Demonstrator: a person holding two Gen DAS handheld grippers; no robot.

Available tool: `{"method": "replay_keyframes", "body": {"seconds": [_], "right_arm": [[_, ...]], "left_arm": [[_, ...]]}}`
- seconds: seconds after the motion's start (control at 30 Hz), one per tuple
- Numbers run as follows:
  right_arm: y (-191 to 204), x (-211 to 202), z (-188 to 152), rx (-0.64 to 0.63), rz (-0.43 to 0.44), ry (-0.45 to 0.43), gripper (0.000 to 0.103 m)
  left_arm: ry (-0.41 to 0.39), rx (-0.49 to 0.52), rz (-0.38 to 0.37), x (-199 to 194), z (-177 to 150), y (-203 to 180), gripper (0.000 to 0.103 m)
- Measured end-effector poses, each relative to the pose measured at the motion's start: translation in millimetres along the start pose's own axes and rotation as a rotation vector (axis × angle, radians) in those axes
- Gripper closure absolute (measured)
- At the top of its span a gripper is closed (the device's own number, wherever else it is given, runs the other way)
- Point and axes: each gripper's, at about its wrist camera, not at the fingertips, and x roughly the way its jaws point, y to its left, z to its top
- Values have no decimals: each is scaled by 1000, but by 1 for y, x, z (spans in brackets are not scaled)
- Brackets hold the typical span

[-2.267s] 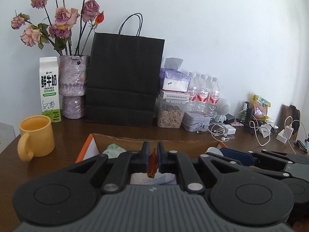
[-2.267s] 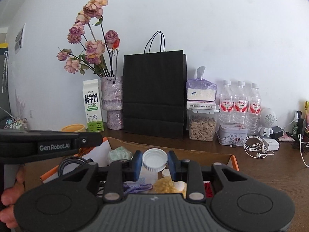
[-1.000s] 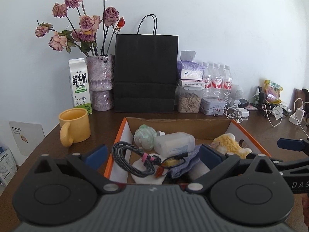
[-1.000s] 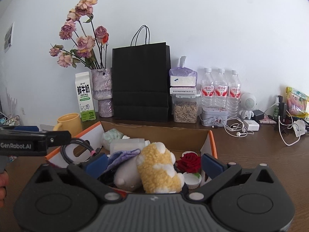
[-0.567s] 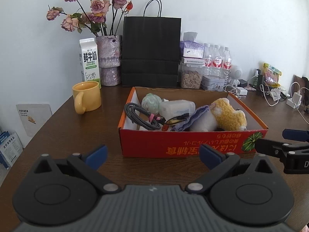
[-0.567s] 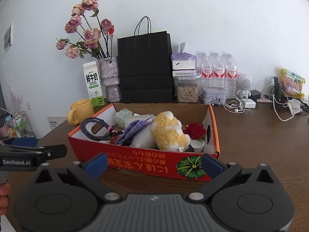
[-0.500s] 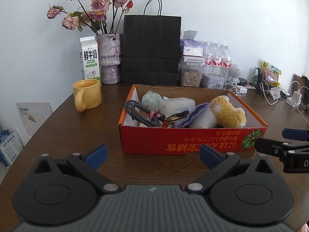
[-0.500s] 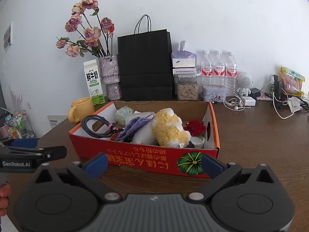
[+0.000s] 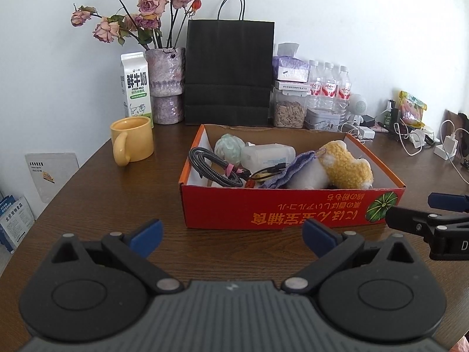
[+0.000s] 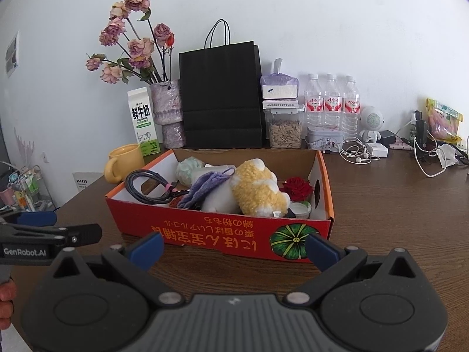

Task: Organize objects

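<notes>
Tools, left [image 9: 231, 234] and right [image 10: 234, 248], gape empty above brown table [image 9: 123, 205]; floor perhaps bottom-left.

Left gripper [image 9: 231, 233]: jaws standing spread wide, blue-padded fingertips [image 9: 146, 233] far apart, nothing lying between them. Body held level, fingers pointing toward the far side of the scene.

Right gripper [image 10: 233, 248]: jaws likewise gaping wide, blue pads [image 10: 147, 248] well separated, gripping nothing. Also sitting level and facing far.

The two are sitting side by side, apart, not touching. Each is showing in the other's view: the right one poking in at the right edge of the left view, the left one at the left edge of the right view.

Person's hand [image 10: 6, 303]: partly showing at the near left edge of the right view, below the left gripper; its grip is not visible.
</notes>
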Motion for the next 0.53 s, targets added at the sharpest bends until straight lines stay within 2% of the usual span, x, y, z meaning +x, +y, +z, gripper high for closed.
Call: {"method": "replay_keyframes", "body": {"seconds": [0.53], "right_arm": [[0,1,0,-1,0,1,0]], "left_arm": [[-9,6,-1,-2,-2,-3,0]]}}
